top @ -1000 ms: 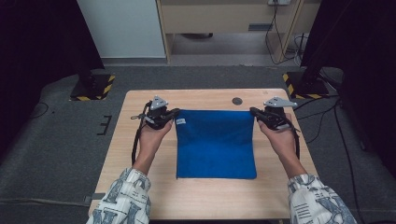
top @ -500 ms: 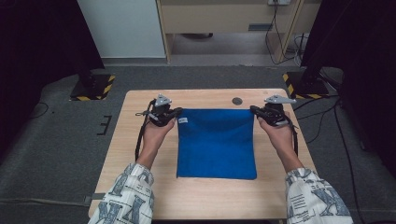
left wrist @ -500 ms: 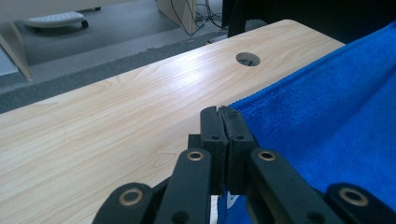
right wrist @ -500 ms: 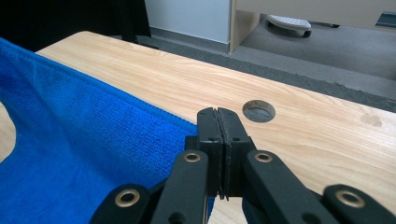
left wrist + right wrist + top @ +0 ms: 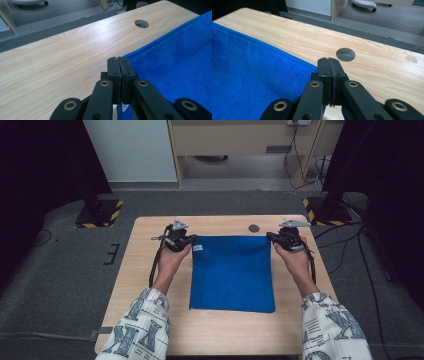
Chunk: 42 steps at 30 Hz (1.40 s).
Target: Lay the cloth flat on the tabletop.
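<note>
Both grippers, the left gripper (image 5: 186, 239) and right gripper (image 5: 273, 237) (each pinching 1 far corner), have carried the blue microfiber cloth (image 5: 232, 272) slightly farther up the wooden table (image 5: 150, 270).

Even overhead light; soft glare streak on the tabletop (image 5: 82, 32); dark, underexposed surroundings in the high view; near gripper linkages slightly soft; mild overall blur.

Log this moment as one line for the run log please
left tongs: shut on blue cloth far-left corner | right tongs: shut on far-right corner | cloth: flat on table
</note>
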{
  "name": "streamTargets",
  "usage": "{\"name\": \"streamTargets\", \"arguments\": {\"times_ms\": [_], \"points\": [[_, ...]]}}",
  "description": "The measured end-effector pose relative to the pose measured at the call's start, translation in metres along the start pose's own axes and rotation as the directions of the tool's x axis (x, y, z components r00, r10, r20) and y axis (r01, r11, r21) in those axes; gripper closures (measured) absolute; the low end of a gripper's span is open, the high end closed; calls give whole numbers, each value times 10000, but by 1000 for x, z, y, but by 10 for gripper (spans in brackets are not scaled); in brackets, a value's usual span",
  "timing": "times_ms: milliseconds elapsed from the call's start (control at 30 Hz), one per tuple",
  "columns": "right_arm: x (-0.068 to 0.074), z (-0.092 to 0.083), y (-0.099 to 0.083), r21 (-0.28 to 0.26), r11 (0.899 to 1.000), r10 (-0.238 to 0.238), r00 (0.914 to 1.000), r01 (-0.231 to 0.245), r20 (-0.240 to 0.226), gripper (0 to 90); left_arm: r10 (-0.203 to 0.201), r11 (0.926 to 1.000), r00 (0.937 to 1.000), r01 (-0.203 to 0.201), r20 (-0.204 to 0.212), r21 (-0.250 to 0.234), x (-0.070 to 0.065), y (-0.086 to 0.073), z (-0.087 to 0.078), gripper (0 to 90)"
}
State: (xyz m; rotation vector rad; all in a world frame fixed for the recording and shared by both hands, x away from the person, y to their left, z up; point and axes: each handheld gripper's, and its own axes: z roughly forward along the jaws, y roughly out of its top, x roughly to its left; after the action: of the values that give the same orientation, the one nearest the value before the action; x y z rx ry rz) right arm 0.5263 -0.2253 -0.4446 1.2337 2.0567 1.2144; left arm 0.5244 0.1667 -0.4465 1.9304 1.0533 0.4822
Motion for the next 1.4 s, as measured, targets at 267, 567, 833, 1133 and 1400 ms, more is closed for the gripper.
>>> {"name": "streamTargets", "arguments": {"times_ms": [267, 567, 833, 1133, 1400], "points": [[-6, 18, -6, 246, 9995, 185, 9998, -186, 41, 892, -179, 9994, 9997, 183, -134, 308, 6, -7, 15, 885], [-12, 33, -15, 293, 9983, 507, 9987, -504, -112, 892, -402, 9976, 9989, 414, -222, 556, 13, -16, 30, 885], [-14, 40, -17, 282, 9968, 747, 9972, -749, 86, 887, -520, 9977, 9981, 533, -325, 411, 15, -15, 34, 884], [-20, 40, -12, -144, 9919, 1266, 9828, -1258, 1343, 395, -434, 9991, 9907, 429, -1292, -65, 22, -10, 30, 528], [-11, 24, -6, -218, 9949, 1000, 9887, -982, 1119, 284, -271, 9986, 9945, 315, -1012, 425, 15, -9, 13, 435]]}}
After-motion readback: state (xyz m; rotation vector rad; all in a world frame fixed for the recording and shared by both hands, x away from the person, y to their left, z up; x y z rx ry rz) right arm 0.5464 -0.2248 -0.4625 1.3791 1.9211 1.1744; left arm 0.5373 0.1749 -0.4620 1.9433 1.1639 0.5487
